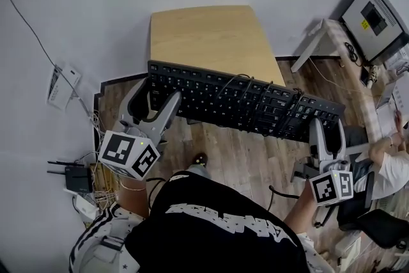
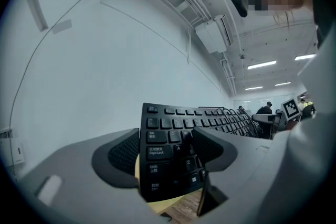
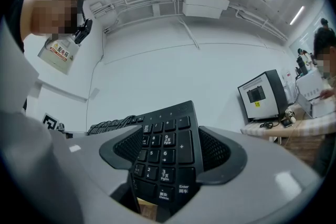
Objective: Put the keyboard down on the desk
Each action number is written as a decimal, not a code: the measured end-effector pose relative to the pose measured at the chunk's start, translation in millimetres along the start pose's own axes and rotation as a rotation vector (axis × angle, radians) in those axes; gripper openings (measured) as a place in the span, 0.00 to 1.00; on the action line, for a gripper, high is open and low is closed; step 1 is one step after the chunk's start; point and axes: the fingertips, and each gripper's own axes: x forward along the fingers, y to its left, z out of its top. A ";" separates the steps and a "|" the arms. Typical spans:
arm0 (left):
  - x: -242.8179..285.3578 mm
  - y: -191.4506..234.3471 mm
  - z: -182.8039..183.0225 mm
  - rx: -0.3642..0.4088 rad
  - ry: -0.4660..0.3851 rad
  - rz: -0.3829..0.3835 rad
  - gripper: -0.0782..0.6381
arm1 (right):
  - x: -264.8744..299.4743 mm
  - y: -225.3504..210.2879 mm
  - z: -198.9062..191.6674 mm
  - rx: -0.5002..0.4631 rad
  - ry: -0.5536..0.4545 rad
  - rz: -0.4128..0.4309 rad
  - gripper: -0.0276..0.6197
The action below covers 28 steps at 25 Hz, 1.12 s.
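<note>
Now | keyboard (image 1: 192, 89): black, full-size | cable (image 1: 263, 91) draped across its keys

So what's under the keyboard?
The keyboard, held up by the left gripper and right gripper, covers the wooden desk's front edge and some wood floor. Anything lying right beneath it is hidden.

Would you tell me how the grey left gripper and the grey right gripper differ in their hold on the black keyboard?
The left gripper clamps the black keyboard's letter end, by Caps Lock; the right gripper clamps its number-pad end. In the head view the left gripper sits at the light wooden desk's near edge, while the right gripper is out over the plank floor. Both are shut on the keyboard.
</note>
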 end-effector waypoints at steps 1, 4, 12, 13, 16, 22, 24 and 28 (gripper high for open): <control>1.0 -0.1 -1.9 -0.001 0.002 -0.001 0.53 | 0.6 -1.0 -0.6 -0.002 0.002 -0.001 0.56; 0.8 -0.8 -1.6 0.000 0.001 0.011 0.53 | 3.1 -3.3 -2.0 0.003 0.002 0.008 0.56; -3.1 -1.2 2.4 0.009 -0.026 0.024 0.53 | 4.8 -2.0 0.3 0.003 -0.006 0.028 0.56; -3.3 -0.9 2.6 0.007 -0.027 0.023 0.53 | 4.6 -1.5 1.1 0.001 -0.007 0.027 0.56; -2.1 -0.3 0.3 0.003 -0.034 0.014 0.53 | 3.4 -1.3 1.1 -0.002 -0.006 0.020 0.56; -0.2 0.9 -2.5 -0.003 -0.042 0.007 0.53 | 3.1 -0.2 1.8 -0.015 -0.007 0.016 0.56; -0.4 0.4 -1.5 -0.004 -0.043 0.008 0.53 | 3.1 -0.1 2.6 -0.015 -0.010 0.016 0.56; -2.7 -1.0 0.5 0.001 -0.047 0.009 0.52 | 2.0 -0.2 3.6 -0.013 -0.014 0.021 0.56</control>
